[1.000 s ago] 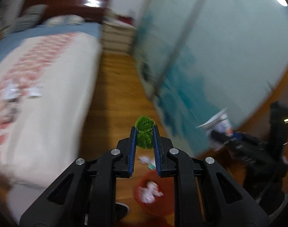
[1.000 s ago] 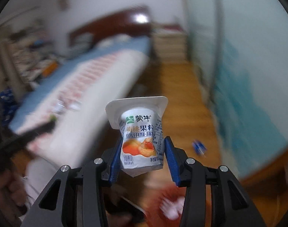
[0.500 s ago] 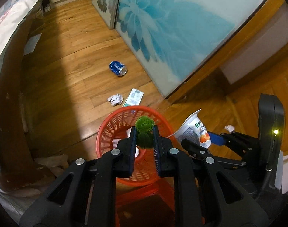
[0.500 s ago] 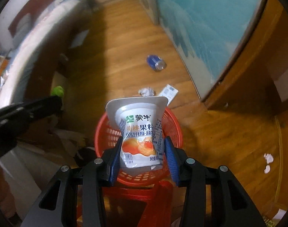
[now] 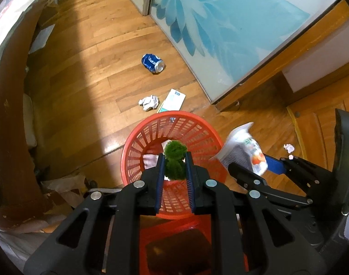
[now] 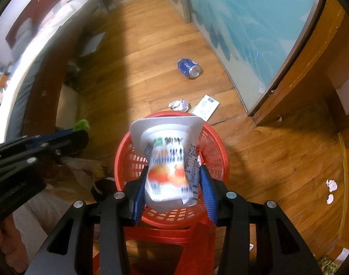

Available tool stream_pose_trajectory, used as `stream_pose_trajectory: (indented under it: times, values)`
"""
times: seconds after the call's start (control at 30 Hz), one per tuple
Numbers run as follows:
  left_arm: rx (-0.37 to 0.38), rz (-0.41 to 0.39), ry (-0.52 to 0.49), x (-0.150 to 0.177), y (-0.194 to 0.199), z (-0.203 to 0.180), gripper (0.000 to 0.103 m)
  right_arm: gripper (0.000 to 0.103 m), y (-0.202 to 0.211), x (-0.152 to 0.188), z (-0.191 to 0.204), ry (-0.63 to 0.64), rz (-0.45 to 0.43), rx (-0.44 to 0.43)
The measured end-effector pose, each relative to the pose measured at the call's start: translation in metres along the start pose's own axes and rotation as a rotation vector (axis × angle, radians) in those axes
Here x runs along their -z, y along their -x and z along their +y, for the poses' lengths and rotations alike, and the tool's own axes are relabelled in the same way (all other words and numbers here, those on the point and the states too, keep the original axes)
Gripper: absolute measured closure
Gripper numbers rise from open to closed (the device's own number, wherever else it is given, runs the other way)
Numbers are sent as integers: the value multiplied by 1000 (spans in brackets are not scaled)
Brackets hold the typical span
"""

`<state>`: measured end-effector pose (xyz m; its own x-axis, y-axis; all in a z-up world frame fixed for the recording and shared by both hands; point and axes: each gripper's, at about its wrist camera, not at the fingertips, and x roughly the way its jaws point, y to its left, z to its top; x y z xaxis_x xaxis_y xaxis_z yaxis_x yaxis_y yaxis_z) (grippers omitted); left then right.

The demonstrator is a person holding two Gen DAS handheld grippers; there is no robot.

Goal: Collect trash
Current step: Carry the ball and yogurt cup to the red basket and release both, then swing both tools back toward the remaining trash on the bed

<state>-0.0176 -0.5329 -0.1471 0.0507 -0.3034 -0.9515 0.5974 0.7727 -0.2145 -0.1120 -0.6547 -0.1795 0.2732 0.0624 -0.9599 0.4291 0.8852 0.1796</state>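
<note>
Yogurt cup (image 6: 168,167) blurred, hiding red basket (image 6: 214,151) interior

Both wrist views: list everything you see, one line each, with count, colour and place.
basket: one, red, on a red stool.
green ball: one, in the left gripper above the basket.
yogurt cup: one, white, in the right gripper above the basket.
can: one, blue, crushed, on the floor.
paper wad: one, white, floor beyond the basket.
flat packet: one, white, beside the wad.
left gripper: black, blue pads.
right gripper: same.
</note>
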Motion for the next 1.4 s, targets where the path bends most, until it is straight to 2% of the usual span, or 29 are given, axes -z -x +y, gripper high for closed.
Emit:
stream_pose_trajectory:
  times: [0.1,0.17,0.2,0.23,0.67,0.83,0.9,1.03,1.2,1.4]
  values:
    - [4,11,16,0,-3,2,79,54,0,1,0,-4,-3,8]
    - [7,12,21,1,-3,3,66,47,3,2,1,2,-14,27]
    - [7,9,25,1,-2,3,55,46,3,2,1,4,-16,31]
    - [11,5,30,1,-1,3,52,46,3,2,1,5,-19,34]
    - [37,-32,42,2,11,7,51,45,20,-7,8,8,-66,32]
    - [45,-101,54,3,36,15,51,45,39,-20,19,23,-111,15]
    - [50,-161,70,3,58,25,51,45,49,-28,28,38,-137,6]
    - [21,-295,125,4,108,57,51,45,80,-46,73,132,-237,4]
    - [-17,-472,261,27,183,137,51,43,113,-61,154,268,-352,-44]
    - [-159,-652,457,93,262,247,51,40,135,-65,266,408,-417,-177]
